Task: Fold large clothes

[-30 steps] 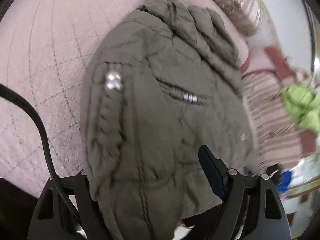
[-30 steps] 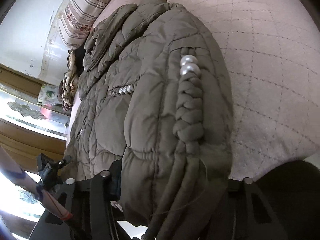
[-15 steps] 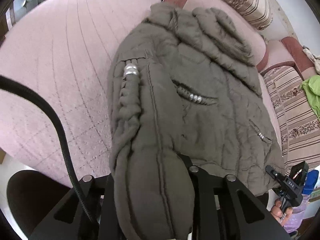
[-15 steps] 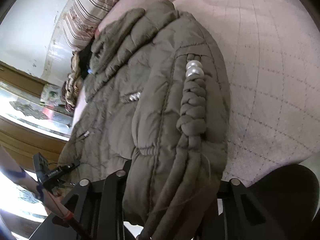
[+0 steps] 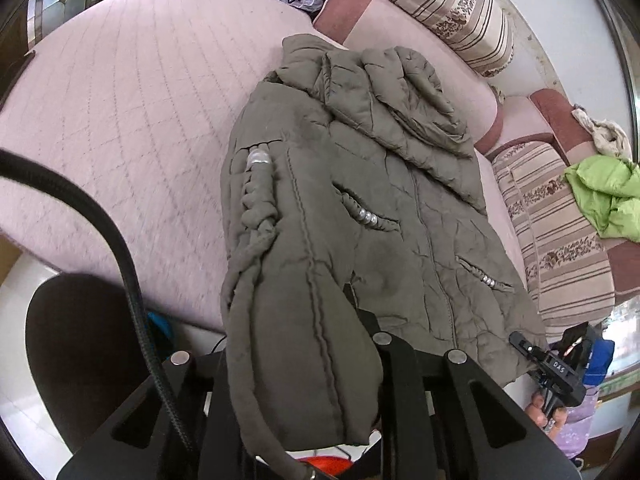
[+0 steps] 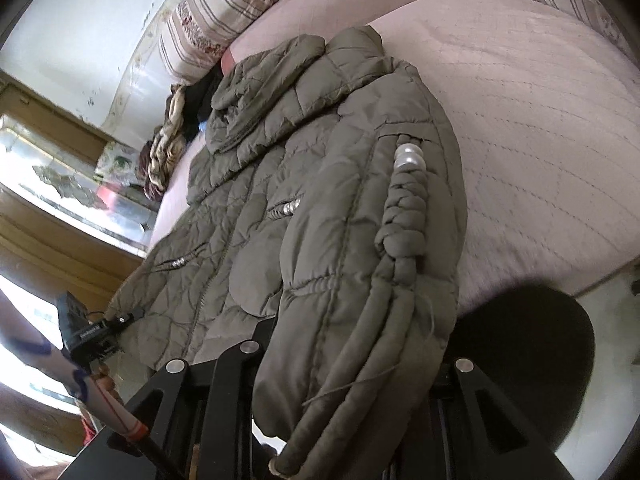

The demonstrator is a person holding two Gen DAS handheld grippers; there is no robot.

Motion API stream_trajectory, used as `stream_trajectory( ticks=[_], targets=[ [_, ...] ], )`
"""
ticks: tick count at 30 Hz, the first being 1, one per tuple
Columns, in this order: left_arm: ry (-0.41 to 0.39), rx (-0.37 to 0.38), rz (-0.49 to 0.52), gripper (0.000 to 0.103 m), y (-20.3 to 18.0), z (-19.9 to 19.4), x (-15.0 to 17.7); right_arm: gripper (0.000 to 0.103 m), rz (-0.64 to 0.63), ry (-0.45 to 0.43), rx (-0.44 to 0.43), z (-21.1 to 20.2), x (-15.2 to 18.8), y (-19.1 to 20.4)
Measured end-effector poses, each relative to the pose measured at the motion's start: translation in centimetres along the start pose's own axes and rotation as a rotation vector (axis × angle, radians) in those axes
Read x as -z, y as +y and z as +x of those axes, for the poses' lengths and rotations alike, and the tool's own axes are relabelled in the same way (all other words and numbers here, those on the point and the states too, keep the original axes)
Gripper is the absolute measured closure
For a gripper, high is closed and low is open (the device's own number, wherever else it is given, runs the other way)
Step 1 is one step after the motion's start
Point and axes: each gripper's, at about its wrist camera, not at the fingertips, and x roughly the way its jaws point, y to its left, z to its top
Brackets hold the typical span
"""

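Note:
An olive quilted jacket (image 5: 360, 184) with a braided cord and pearl beads lies front up on a pink quilted bed (image 5: 120, 112). It also shows in the right wrist view (image 6: 320, 200). My left gripper (image 5: 304, 360) is shut on the jacket's near hem, which drapes over its fingers and hides them. My right gripper (image 6: 340, 360) is shut on the same hem section, its fingertips buried in fabric. The hood (image 5: 384, 80) lies at the far end.
Striped cushions (image 5: 452, 8) line the far edge of the bed. A lime green garment (image 5: 604, 196) lies on a striped cushion at the right. A dark round stool (image 5: 80, 344) stands by the near bed edge. A pile of clothes (image 6: 168, 148) lies at the left in the right wrist view.
Both grippers have pulled back from the jacket with its hem held. More of the bed and the whole jacket have come into view.

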Motion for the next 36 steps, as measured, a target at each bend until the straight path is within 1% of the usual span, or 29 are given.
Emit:
stream_trajectory(
  ticks=[3, 6, 11, 12, 15, 20, 22, 29, 36],
  targets=[
    [0.004, -0.06, 0.049, 0.085, -1.4, 0.4, 0.1, 0.077, -0.019, 0.002, 0.018, -0.3, -0.4, 0.5],
    [-0.008, -0.097, 0.095, 0.085, -2.6, 0.2, -0.4, 0.077, -0.045, -0.02, 0.012, -0.8, -2.2, 2.0],
    [-0.106, -0.094, 0.121, 0.085, -4.6, -2.1, -3.7, 0.077, -0.127, -0.091, -0.002, -2.4, -6.0, 5.5],
    [-0.139, -0.099, 0.13, 0.085, -5.4, -2.6, -4.9, 0.077, -0.142, -0.11, -0.004, -2.5, -7.0, 6.4],
    [-0.197, -0.117, 0.154, 0.085, -7.3, -3.4, -7.7, 0.077, -0.187, -0.175, 0.008, -3.2, -10.1, 8.4],
    [-0.266, -0.156, 0.21, 0.085, -9.9, -4.0, -10.6, 0.078, -0.213, -0.229, 0.019, -3.3, -13.2, 10.6],
    [-0.281, -0.167, 0.226, 0.085, -10.7, -4.2, -11.5, 0.079, -0.221, -0.241, 0.034, -3.2, -14.1, 11.2],
    [-0.294, -0.184, 0.245, 0.085, -12.1, -3.8, -14.3, 0.079, -0.225, -0.265, 0.082, -2.1, -16.3, 12.0],
    [-0.334, -0.227, 0.254, 0.084, -13.2, -2.1, -18.0, 0.079, -0.228, -0.301, 0.161, -0.1, -20.8, 12.1]
  ],
)
